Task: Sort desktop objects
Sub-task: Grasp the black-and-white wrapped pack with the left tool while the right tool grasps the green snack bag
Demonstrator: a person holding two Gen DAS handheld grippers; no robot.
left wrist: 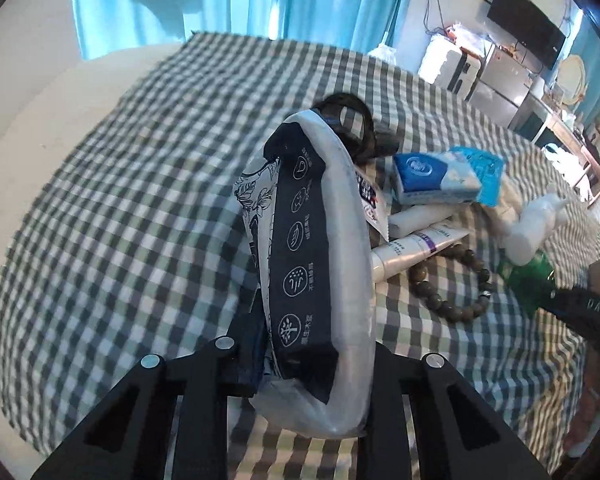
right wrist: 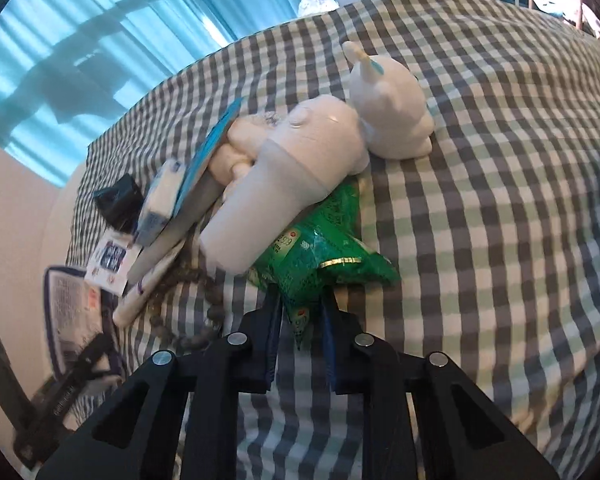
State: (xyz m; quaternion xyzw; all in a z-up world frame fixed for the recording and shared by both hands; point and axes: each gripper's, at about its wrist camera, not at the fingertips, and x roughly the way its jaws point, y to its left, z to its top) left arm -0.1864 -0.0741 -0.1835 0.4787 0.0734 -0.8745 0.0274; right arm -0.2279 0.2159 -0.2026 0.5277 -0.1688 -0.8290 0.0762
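Observation:
My left gripper [left wrist: 312, 344] is shut on a navy and white tissue pack [left wrist: 312, 248] and holds it above the checked cloth [left wrist: 120, 200]. My right gripper [right wrist: 300, 320] is shut on a corner of a green snack bag [right wrist: 320, 248] that lies on the cloth. A white bottle [right wrist: 292, 176] lies across the green bag. In the left wrist view the pile holds a blue tissue pack [left wrist: 432, 176], a white tube [left wrist: 416, 248] and a bead bracelet [left wrist: 452, 284].
A white unicorn figure [right wrist: 388, 112] stands behind the bottle. A small black box [right wrist: 118, 200] and a white sachet [right wrist: 110, 260] lie at the left of the pile. The left gripper with its pack [right wrist: 68, 312] shows at the lower left.

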